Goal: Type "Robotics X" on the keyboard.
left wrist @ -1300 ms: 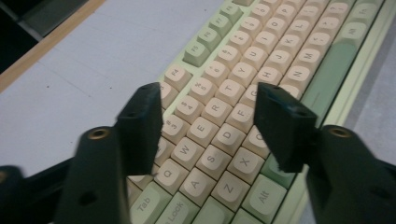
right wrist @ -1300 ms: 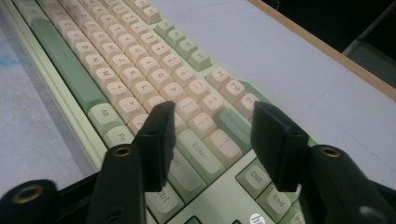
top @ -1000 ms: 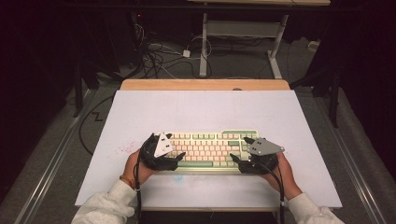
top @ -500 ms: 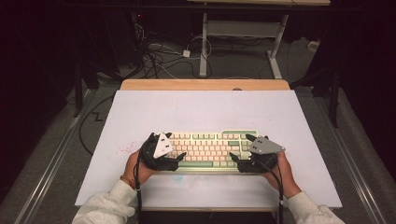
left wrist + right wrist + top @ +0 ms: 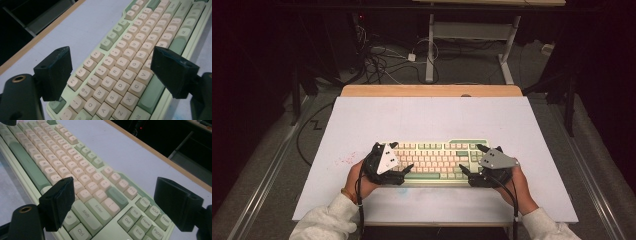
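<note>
Pale green and cream plastic keyboard (image 5: 434, 160) lies near the white table's (image 5: 432, 120) front edge, long axis parallel to that edge. Left gripper (image 5: 398, 161) sits at its left end, right gripper (image 5: 472, 161) at its right, equally near. Both spread wide over the keys, gripping nothing; right jaws have just opened. Pad contact with the case hidden; near corners cut off.

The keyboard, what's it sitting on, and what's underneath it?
The keyboard lies flat on the white board covering the wooden table. The board beneath it is covered.
</note>
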Tool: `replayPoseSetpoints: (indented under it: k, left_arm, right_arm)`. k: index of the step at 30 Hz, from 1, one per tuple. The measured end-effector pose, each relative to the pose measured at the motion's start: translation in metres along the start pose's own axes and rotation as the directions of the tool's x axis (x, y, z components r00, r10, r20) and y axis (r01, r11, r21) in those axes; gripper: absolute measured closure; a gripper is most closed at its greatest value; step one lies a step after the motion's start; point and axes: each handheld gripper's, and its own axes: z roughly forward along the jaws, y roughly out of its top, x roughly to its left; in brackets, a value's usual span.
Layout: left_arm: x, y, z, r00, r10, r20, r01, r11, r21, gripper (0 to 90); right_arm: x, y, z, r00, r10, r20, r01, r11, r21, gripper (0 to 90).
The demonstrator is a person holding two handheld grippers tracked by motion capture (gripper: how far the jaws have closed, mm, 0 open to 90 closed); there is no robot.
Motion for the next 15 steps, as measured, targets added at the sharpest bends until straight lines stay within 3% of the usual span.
replayPoseSetpoints:
  k: [15]
  left_arm:
    - [-0.001, -0.004, -0.015, 0.9991, 0.035, -0.024, -0.035, 0.9993, -0.016, 16.8]
  right_arm:
    - [0.001, 0.001, -0.014, 0.9995, -0.017, 0.025, 0.018, 0.999, -0.026, 17.6]
